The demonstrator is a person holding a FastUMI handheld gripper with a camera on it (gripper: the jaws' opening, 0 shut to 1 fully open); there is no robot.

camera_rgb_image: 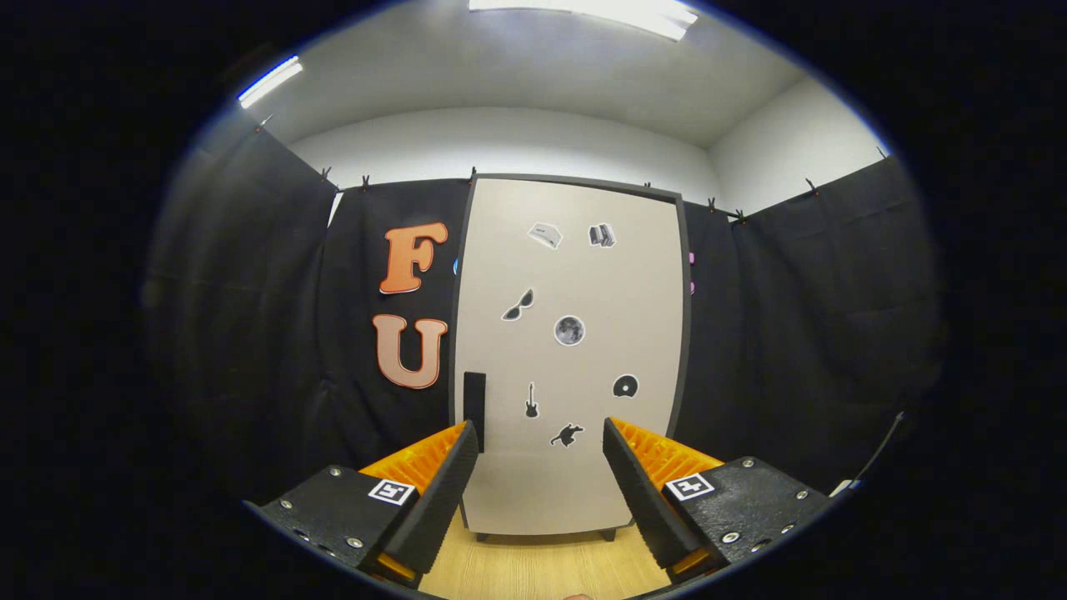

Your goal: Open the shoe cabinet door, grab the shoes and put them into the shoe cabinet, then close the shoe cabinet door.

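Gripper (540, 450) — level, aimed straight ahead, fingers spread wide, holding nothing. Beyond them: shoe cabinet (571, 358), door shut, dark handle (474, 398) at its left edge, picture stickers (569, 330) across the front — no legible writing. Wooden floor (542, 567) beneath.

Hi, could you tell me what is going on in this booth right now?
A person is pointing a handheld gripper at a tall shoe cabinet that stands on the wooden floor against the black cloth wall. The cabinet door is shut, with small stickers on its front and a dark handle on one edge. The gripper's fingers are spread open with nothing between them, short of the door, so the opening step has not started.
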